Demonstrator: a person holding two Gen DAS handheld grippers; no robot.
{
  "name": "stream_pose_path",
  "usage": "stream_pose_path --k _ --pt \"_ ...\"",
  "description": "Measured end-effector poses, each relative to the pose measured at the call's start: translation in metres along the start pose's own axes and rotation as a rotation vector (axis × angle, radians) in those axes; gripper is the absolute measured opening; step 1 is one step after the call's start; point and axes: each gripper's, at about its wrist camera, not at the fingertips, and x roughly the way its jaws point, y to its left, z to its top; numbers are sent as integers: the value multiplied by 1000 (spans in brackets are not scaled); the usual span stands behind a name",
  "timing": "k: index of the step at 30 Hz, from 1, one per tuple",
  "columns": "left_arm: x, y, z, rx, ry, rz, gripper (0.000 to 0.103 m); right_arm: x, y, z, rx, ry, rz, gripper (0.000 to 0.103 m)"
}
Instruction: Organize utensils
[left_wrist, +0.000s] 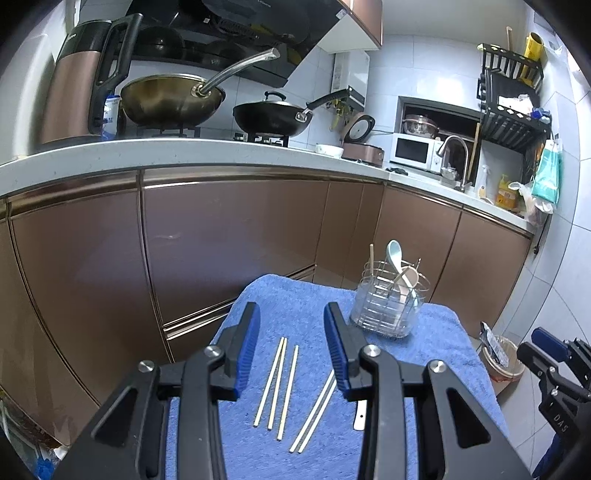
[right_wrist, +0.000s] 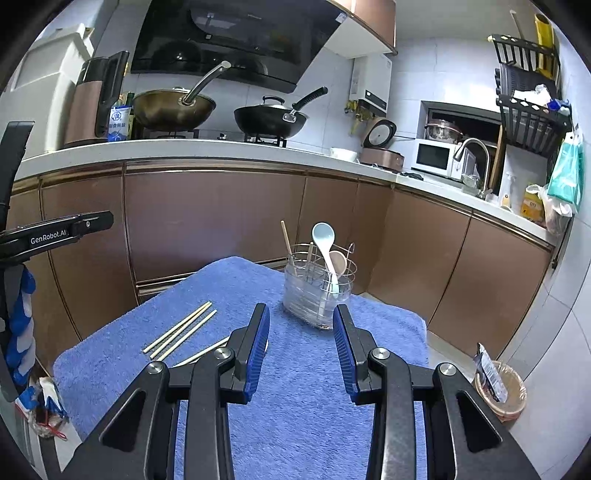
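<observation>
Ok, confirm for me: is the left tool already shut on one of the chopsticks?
No, the left tool is open above the blue towel, and the chopsticks lie loose on it between its fingers.

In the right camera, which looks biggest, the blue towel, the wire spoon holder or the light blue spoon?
1. blue towel
2. wire spoon holder
3. light blue spoon
The towel also lies nearer the camera.
</observation>
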Motion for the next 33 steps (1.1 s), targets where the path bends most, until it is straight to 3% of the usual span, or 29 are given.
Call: stream_pose_path --k 16,20,28,33 --pt "51 7 -13 2 105 -6 34 37 2 -5 -18 74 21 35" --pt "79 16 -17 -12 210 -43 34 58 -3 -11 26 131 101 35" --pt "155 35 -36 19 487 -91 34 140 -21 -44 210 378 376 34" --pt "204 35 -50 60 611 -114 33 186 -24 -54 244 468 437 32"
